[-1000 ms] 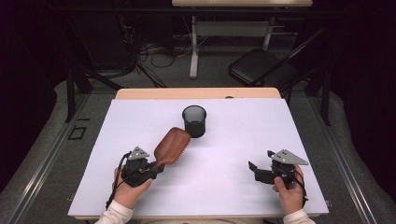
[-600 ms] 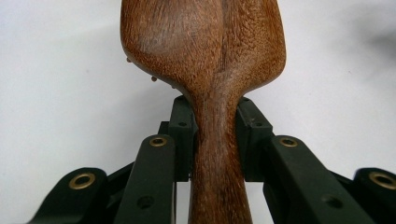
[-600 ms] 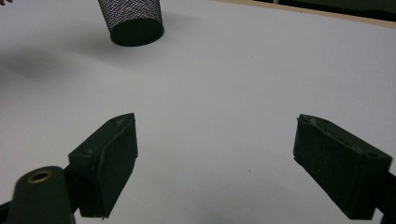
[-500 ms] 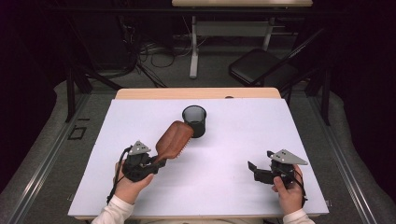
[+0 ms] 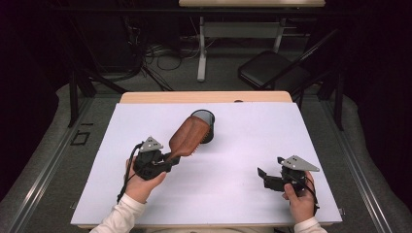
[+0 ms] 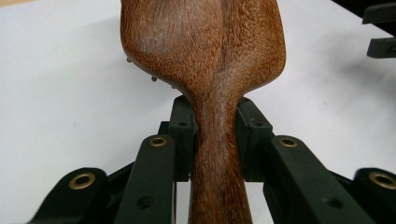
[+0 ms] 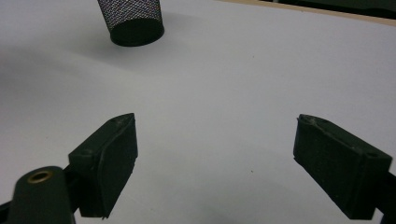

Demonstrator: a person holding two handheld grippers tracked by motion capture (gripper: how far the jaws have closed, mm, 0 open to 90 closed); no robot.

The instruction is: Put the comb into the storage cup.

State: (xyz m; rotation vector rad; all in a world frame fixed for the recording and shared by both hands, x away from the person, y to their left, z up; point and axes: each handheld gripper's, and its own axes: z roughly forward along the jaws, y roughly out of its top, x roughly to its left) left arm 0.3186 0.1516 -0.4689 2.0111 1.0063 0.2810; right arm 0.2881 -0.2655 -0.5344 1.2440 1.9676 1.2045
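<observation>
High view: your left gripper (image 5: 167, 160) is clamped on the brush (image 5: 190, 137) handle, holding the head up off the table (image 5: 243, 194), beside the cup (image 5: 204, 125). That polished, tapering wood could slide or twist between the pads, and the broad oval head may knock the light mesh cup over, since the opening looks narrow. Your right gripper (image 5: 265, 177) rests low on the matte white sheet, jaws apart, holding nothing. Tiny bristle tips (image 6: 154, 78) peek under the head.

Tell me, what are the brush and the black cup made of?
The hairbrush looks like wood: reddish-brown, with grain lines and a smooth, slightly glossy finish. The cup looks like black metal mesh, since tiny holes cover its wall, though it could be plastic.
</observation>
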